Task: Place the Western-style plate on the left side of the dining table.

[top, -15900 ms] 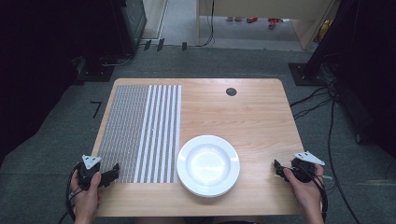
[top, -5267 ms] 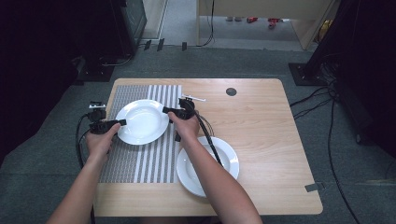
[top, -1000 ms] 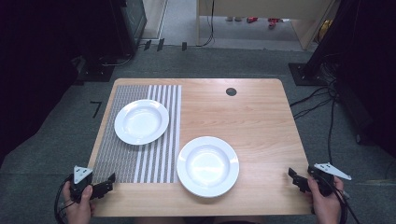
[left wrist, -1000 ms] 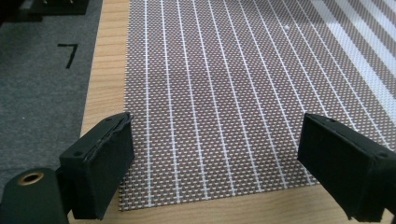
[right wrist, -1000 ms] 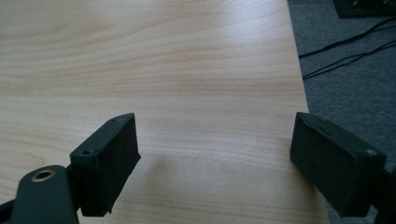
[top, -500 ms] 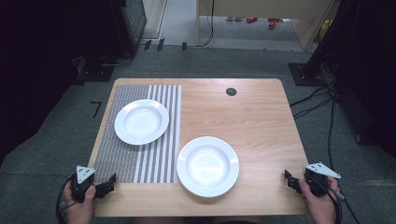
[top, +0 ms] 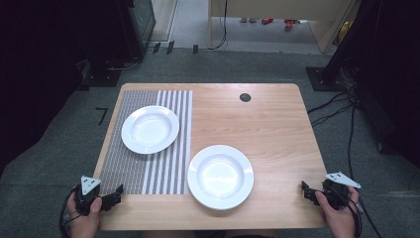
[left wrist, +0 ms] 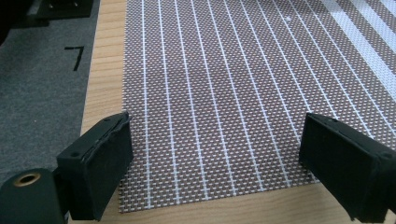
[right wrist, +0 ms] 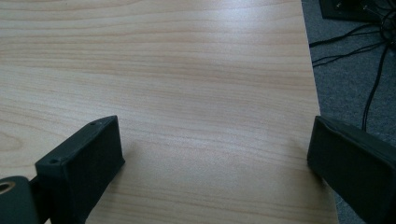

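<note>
- On the table (top: pixel 267 124), the striped placemat (top: pixel 148 163) is my landmark, so everything below is placed off that.
- Progress: looks to me like the plate-spreading job is basically done. One white plate (top: pixel 150 129) sits on the far half of the placemat, fully on the weave.
- The second white plate (top: pixel 220 176) is just off the placemat's right edge, near end, with its rim overlapping the last stripes a little.
- What's left: honestly not much that I can see. Maybe nudging that second plate somewhere, but that's a guess.
- Left gripper (top: pixel 113 195) hovers at the placemat's near-left corner, jaws spread wide with nothing between them, just weave underneath in the left gripper view (left wrist: pixel 215 158).
- Right gripper (top: pixel 308 191) is well away from the placemat, over at the table's near-right corner. Its jaws have just been opening and stand wide, with nothing but bare wood between them (right wrist: pixel 215 163).
- Count: two plates, one placemat, two grippers, one dark round cable hole (top: pixel 245 97) far-right of the placemat.
</note>
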`<state>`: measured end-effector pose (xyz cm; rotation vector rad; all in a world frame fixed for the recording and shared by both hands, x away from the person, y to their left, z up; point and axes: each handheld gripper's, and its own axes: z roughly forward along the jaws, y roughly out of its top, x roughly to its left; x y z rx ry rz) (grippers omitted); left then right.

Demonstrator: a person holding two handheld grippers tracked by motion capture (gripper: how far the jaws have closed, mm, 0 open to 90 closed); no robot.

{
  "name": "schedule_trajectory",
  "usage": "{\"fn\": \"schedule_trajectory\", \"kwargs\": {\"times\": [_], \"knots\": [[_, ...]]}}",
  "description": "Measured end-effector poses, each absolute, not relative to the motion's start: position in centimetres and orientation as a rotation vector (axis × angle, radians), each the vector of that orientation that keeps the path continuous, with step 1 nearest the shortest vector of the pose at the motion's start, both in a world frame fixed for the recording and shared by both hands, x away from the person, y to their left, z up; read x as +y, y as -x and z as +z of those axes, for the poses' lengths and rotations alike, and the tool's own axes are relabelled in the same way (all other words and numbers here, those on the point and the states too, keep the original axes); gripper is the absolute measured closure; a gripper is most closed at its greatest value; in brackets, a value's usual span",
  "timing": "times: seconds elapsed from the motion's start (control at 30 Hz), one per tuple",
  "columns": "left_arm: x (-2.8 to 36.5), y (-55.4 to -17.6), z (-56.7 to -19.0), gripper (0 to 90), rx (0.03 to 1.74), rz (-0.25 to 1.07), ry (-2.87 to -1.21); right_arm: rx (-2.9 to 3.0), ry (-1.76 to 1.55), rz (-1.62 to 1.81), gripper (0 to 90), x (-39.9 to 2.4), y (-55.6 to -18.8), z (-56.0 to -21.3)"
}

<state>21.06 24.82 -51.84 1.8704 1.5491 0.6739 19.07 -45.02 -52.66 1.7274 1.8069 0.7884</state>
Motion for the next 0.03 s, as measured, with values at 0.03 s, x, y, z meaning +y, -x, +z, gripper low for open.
{"fn": "schedule_trajectory", "kwargs": {"times": [0.03], "knots": [[24.82,-21.06,-51.84,9.9,1.549,0.674,-1.871,1.807,-1.727,0.789,3.1,-45.02,-19.07,-52.66]]}}
